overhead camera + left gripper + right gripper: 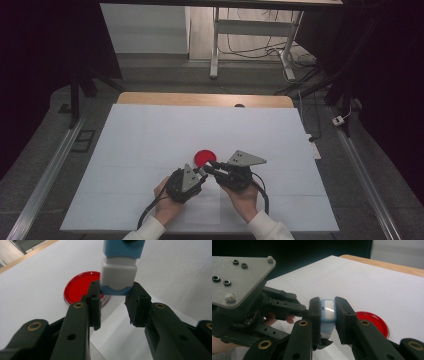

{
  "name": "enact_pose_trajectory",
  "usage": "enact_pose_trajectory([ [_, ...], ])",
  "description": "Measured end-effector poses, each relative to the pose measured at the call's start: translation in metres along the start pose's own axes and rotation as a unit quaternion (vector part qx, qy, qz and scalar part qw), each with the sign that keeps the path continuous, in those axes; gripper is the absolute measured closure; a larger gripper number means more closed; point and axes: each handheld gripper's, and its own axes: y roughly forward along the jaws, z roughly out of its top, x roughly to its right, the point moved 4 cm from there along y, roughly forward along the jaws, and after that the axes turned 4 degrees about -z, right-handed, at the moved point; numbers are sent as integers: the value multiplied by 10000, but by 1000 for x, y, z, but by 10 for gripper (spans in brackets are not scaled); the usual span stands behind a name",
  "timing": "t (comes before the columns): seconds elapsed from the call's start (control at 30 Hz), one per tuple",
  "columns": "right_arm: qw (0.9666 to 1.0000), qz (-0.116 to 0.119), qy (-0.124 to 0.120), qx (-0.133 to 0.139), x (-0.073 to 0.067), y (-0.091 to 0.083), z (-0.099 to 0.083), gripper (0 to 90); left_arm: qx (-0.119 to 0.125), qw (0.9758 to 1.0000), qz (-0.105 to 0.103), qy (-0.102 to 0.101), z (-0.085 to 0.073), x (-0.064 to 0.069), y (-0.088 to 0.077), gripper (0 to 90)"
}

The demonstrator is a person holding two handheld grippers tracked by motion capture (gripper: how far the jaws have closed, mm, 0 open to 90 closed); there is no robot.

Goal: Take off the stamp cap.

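Observation:
A small light-blue and white block (118, 270) hangs just above the table between both grippers. My left gripper (115, 288) is shut on the block's rounded blue lower end. My right gripper (327, 305) is shut on the blue part with the pale window (328, 310), its pads pressing both sides. From above, the left gripper (201, 171) and the right gripper (211, 165) meet tip to tip near the table's front middle. A round red dish (204, 158) lies flat on the white sheet right behind the tips, and it is also seen as the red dish (80, 286) beyond the left jaws.
A large white sheet (150, 140) covers the table, with a wooden edge (150, 98) at the back. A smaller piece of white paper (202, 210) lies under the hands. Dark stands and a metal frame (215, 45) are on the floor beyond.

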Motion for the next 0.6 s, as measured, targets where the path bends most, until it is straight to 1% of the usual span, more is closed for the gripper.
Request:
enact_pose_trajectory([
  [0.13,10000,-10,-14,-27,0,1,-1,749,-48,9999,71,128,-1,0,0,660],
  [0.23,10000,-6,-26,-54,0,1,-1,749,-113,9993,214,302,-1,1,1,660],
  [0.33,10000,-11,-29,-63,0,2,-2,750,-138,9990,233,358,-1,0,1,661],
  [0.37,10000,-13,-28,-64,0,2,-2,750,-132,9991,219,344,-1,0,1,660],
  [0.47,10000,-18,-6,-24,0,1,-1,749,-47,9998,87,158,-1,-1,0,660],
  [0.6,10000,-8,1,-7,0,0,0,749,16,10000,-46,-38,0,-1,0,659],
])
